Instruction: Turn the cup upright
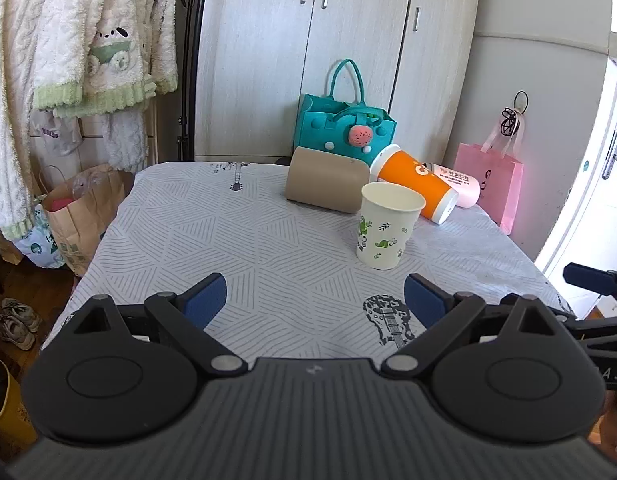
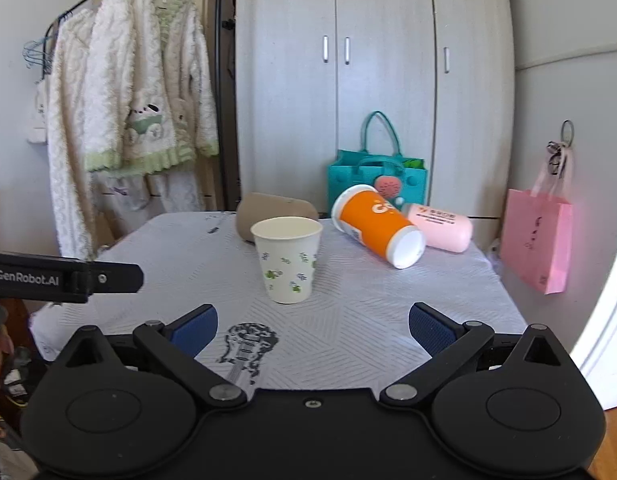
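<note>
A white paper cup with green leaf print (image 1: pixel 388 226) stands upright, mouth up, on the patterned tablecloth (image 1: pixel 228 248); it also shows in the right wrist view (image 2: pixel 288 260). Behind it lie three cups on their sides: a tan cup (image 1: pixel 326 184) (image 2: pixel 268 210), an orange cup (image 1: pixel 416 186) (image 2: pixel 378 226) and a pink cup (image 1: pixel 458 186) (image 2: pixel 440 226). My left gripper (image 1: pixel 314 300) is open and empty, near the table's front, short of the white cup. My right gripper (image 2: pixel 312 330) is open and empty, also short of that cup.
A teal felt bag (image 1: pixel 344 128) stands behind the table against the wardrobe (image 1: pixel 328 40). A pink bag (image 1: pixel 500 184) hangs at the right wall. Robes (image 1: pixel 68 60) hang on a rack to the left, above a brown paper bag (image 1: pixel 80 216) and shoes (image 1: pixel 16 324).
</note>
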`<state>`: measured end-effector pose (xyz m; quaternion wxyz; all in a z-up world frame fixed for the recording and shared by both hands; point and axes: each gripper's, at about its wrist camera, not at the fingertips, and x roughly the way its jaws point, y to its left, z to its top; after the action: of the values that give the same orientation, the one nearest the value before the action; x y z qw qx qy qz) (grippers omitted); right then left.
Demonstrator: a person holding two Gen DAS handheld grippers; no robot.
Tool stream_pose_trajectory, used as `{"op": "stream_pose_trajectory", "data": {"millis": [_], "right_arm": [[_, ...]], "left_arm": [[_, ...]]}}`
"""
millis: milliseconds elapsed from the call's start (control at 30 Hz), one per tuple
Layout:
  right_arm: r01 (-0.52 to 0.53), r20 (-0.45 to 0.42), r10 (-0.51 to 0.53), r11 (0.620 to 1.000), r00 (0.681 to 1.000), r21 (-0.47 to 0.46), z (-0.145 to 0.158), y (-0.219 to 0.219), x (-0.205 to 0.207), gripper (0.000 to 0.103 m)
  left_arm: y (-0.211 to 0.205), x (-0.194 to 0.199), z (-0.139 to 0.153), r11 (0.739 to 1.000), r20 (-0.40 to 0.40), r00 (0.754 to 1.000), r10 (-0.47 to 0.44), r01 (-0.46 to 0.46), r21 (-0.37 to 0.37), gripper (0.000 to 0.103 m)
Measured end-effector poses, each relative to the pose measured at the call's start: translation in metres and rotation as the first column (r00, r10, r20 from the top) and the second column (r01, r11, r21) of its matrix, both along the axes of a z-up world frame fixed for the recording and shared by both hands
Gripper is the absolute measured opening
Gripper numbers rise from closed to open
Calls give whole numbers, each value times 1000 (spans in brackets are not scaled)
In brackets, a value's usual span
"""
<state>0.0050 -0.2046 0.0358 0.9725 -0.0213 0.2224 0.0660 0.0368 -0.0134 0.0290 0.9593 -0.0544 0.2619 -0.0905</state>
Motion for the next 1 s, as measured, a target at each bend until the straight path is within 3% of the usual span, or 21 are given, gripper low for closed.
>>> {"op": "stream_pose_trajectory", "data": {"millis": [267, 500, 700, 1000], "right_arm": [[78, 10, -78, 997, 997, 5, -3, -5, -4, 103], [111, 11, -111, 994, 994, 9, -7, -4, -4, 103], [136, 8, -136, 991, 991, -6, -10, -3, -3, 103], [164, 13, -163, 986, 986, -25, -15, 0, -5, 103]], "left_arm": [[0, -11, -5, 1000, 5, 1000, -2, 2, 3, 102], [-6, -16, -8, 993, 41, 997, 66, -70, 90, 103], [1, -19, -7, 992, 24, 993, 119, -120, 46, 103], [4, -7, -21, 985, -33, 986, 164, -162, 60, 103]]}}
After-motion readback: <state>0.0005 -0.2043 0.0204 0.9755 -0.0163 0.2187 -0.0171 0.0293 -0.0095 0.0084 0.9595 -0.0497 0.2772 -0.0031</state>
